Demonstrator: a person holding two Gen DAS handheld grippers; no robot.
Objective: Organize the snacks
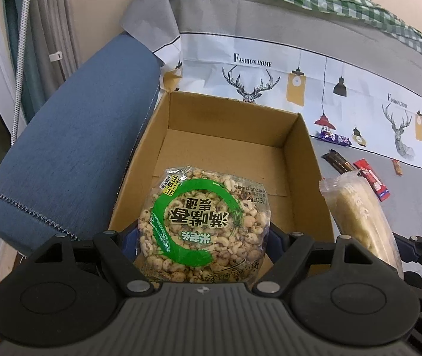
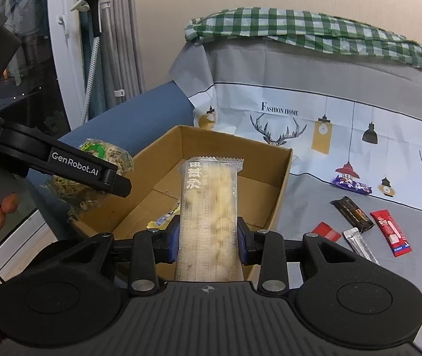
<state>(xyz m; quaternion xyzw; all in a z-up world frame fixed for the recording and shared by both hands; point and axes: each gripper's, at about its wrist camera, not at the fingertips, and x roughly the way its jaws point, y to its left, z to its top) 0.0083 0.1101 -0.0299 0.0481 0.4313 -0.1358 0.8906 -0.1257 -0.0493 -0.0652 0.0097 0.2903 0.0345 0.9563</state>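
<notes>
Left wrist view: our left gripper (image 1: 202, 237) pinches the puffed-rice bag (image 1: 200, 228); we should lower into the box (image 1: 303, 160) before releasing.

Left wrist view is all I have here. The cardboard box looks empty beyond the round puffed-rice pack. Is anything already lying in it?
Observer: Yes, the right wrist view shows a small yellow-edged packet on the cardboard box floor.
Operator: What is that pale pack at my right edge?
Observer: A long clear-wrapped pastry bar, clamped in the right hand-held gripper over the box.
Operator: Any loose snacks I miss?
Observer: A silver sachet and a small red packet lie beside the box, out of your view.
</notes>
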